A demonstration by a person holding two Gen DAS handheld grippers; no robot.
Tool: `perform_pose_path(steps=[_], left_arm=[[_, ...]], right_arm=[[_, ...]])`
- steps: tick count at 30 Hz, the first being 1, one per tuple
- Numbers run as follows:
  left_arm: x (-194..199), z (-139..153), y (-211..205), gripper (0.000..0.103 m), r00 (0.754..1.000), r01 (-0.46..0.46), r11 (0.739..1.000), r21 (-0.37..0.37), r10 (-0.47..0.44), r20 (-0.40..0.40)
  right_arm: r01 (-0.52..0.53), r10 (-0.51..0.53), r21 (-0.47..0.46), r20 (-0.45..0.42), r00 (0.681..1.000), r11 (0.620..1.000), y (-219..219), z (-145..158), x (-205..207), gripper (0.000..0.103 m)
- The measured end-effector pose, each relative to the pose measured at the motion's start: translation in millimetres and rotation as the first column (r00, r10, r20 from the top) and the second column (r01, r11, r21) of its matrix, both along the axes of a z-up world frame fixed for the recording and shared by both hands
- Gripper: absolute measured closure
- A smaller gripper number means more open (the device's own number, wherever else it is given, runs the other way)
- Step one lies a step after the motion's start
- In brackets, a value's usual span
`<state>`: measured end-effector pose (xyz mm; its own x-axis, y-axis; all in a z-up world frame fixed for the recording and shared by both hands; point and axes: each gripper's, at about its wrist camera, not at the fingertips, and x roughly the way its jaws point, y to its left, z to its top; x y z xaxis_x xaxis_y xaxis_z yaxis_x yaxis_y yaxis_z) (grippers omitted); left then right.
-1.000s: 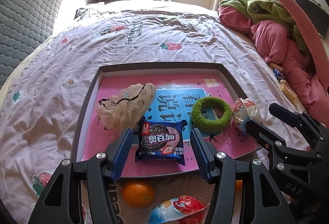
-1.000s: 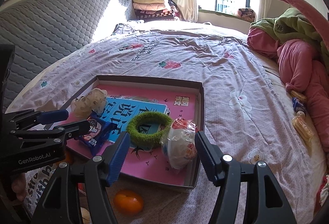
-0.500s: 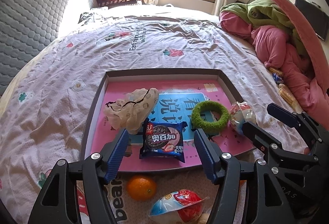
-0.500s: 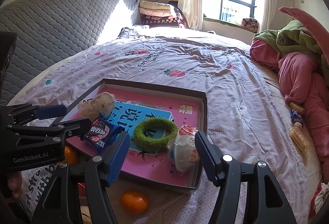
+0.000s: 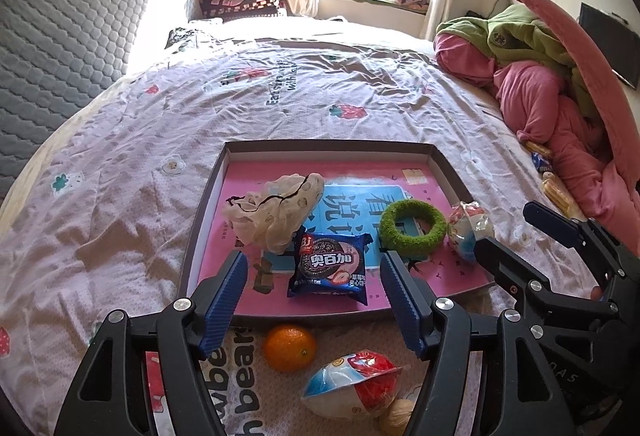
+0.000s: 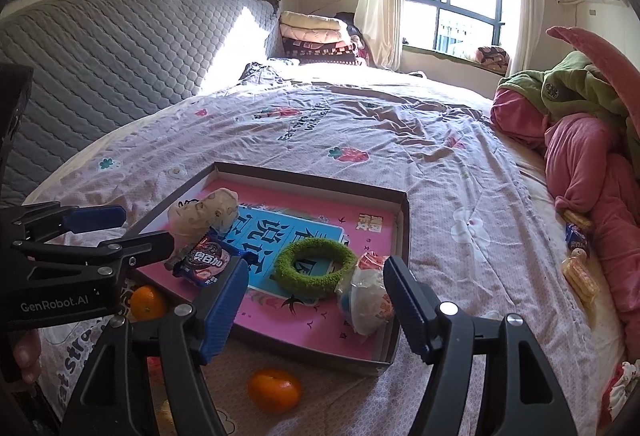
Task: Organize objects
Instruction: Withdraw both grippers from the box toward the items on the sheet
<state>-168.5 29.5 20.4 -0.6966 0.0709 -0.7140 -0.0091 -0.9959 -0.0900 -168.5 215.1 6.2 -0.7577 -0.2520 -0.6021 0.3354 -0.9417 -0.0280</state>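
A shallow box lid (image 5: 208, 203) (image 6: 402, 236) with a pink lining lies on the bed. In it are a cream drawstring pouch (image 5: 276, 211) (image 6: 204, 213), a blue cookie packet (image 5: 330, 268) (image 6: 204, 258), a green fuzzy ring (image 5: 412, 226) (image 6: 316, 266) and a wrapped snack (image 5: 466, 228) (image 6: 368, 300). My left gripper (image 5: 314, 296) is open and empty, just short of the lid's near edge. My right gripper (image 6: 312, 300) is open and empty, above the lid's near right corner; it also shows in the left wrist view (image 5: 532, 236).
On the bedspread in front of the lid lie an orange (image 5: 289, 347) (image 6: 148, 302), a second orange (image 6: 274, 390), a red and blue snack bag (image 5: 352, 388) and a walnut (image 5: 396, 414). Pink and green bedding (image 5: 560, 95) is piled at the right, with snack packets (image 6: 576, 256) beside it.
Both grippers have pulled back and risen away from the lid, so more of the bed in front of it shows. The objects in the lid have not moved.
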Motion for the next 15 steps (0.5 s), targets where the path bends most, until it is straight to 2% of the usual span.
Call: perform_pose_path(steps=[15], left_arm=[[19.1,9.5,-7.3,0.032,1.0,-0.026,1.0,-0.01,0.026,-0.015]], right_arm=[[-0.022,0.022,0.0,-0.033,0.999,1.0,-0.6,8.3,10.0,0.033]])
